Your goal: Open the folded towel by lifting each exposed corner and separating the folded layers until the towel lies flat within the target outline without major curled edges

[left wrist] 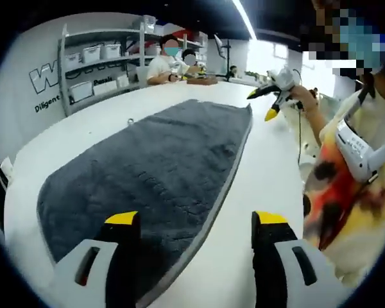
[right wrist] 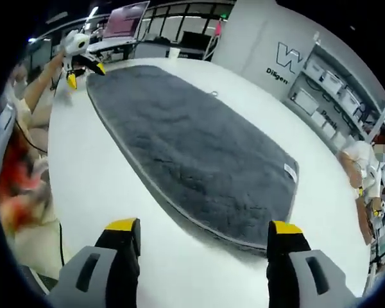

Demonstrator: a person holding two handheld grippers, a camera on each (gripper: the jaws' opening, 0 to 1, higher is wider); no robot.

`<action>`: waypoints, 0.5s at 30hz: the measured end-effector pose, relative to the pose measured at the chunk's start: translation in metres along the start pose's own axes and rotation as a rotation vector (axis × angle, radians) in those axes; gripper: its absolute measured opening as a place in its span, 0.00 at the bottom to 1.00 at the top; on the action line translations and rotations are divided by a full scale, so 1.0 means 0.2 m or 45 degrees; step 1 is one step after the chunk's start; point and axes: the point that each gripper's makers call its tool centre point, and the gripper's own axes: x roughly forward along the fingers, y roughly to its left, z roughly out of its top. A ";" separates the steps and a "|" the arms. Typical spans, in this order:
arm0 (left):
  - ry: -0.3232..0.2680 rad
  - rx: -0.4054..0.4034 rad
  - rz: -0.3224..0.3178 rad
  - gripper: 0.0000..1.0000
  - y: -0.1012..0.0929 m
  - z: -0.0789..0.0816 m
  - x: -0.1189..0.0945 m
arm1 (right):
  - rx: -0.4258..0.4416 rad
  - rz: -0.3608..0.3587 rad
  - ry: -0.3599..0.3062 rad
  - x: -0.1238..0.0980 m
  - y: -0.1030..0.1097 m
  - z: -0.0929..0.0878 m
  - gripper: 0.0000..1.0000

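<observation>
Both handheld tools look alike: the left gripper and the right gripper each have pale grey housings with dark slots and black jaws capped in yellow. The person's top is cream with red-orange print.

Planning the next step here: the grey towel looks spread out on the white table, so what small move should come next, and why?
Probably a check of the edges: the grey towel lies flat on the white table, both hand-held grippers, left and right, open and empty. No lifted corner shows; I see no target outline.
</observation>
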 end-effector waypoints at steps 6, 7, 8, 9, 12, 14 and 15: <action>-0.093 -0.120 0.049 0.89 0.00 0.02 -0.03 | -0.133 0.096 -0.059 0.06 0.12 0.13 0.64; -0.112 -0.127 0.046 0.90 0.00 0.03 -0.03 | -0.150 0.135 -0.077 0.08 0.15 0.16 0.62; -0.165 -0.163 0.032 0.90 -0.02 0.05 -0.04 | -0.161 0.155 -0.086 0.09 0.17 0.17 0.60; -0.185 -0.185 0.026 0.90 -0.03 0.07 -0.04 | -0.180 0.191 -0.096 0.11 0.21 0.20 0.56; -0.212 -0.216 0.032 0.94 -0.03 0.08 -0.06 | -0.236 0.279 -0.122 0.16 0.29 0.25 0.44; -0.204 -0.222 0.044 0.95 -0.03 0.08 -0.06 | -0.240 0.347 -0.143 0.18 0.34 0.28 0.38; -0.196 -0.224 0.056 0.96 -0.02 0.07 -0.07 | -0.236 0.384 -0.146 0.19 0.37 0.28 0.34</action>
